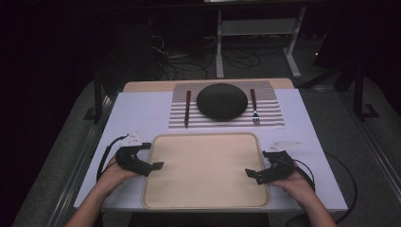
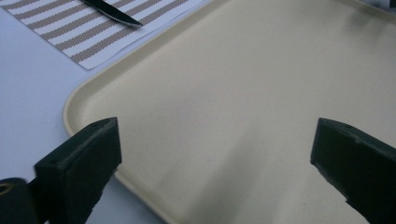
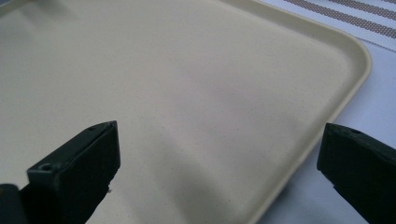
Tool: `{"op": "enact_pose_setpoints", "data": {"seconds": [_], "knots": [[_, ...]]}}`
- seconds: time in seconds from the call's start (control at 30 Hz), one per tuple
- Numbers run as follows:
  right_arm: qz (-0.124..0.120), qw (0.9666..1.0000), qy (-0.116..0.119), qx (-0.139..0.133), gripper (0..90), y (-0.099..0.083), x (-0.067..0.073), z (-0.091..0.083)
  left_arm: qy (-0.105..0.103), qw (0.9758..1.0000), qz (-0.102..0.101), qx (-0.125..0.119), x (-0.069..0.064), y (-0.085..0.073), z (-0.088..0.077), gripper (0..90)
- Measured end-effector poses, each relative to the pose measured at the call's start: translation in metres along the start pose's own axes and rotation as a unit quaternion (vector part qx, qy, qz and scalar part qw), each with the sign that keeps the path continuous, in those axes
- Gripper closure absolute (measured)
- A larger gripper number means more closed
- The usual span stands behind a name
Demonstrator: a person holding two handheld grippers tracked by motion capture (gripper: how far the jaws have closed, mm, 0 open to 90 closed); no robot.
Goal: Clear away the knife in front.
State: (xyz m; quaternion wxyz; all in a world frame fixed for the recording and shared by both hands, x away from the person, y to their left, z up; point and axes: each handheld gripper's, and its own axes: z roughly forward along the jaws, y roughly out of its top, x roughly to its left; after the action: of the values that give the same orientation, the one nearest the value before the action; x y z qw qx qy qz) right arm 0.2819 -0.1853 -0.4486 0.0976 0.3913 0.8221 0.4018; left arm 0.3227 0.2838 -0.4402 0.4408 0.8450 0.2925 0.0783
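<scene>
Two grippers flank a bare tray.
Left gripper [image 1: 150, 165] and right gripper [image 1: 253, 174] gape wide, holding nothing, over opposite edges of the tray [image 1: 206, 203].

Tray [image 1: 206, 198] near — placemat [image 1: 272, 106] behind it

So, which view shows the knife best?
The high view: the whole knife lies on the striped mat, left of the dark bowl. The left gripper view has just its serrated blade tip at the top edge. The right gripper view looks over the tray and a corner of the mat.
</scene>
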Motion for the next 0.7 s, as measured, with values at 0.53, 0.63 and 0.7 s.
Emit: {"op": "enact_pose_setpoints", "data": {"seconds": [0.53, 0.63, 0.7], "knots": [[-0.002, 1.0, 0.004, -0.002, 0.0, 0.0, 0.001, 0.0, -0.016, 0.9999, 0.0, 0.0, 0.003, 0.015, 0.016, 16.1], [-0.001, 1.0, 0.005, -0.002, 0.0, 0.0, 0.001, 0.0, -0.017, 0.9999, 0.001, -0.001, 0.004, 0.018, 0.017, 20.1], [-0.001, 1.0, 0.005, -0.002, 0.0, 0.0, 0.001, 0.0, -0.016, 0.9999, 0.0, -0.002, 0.005, 0.019, 0.018, 22.0]]}}
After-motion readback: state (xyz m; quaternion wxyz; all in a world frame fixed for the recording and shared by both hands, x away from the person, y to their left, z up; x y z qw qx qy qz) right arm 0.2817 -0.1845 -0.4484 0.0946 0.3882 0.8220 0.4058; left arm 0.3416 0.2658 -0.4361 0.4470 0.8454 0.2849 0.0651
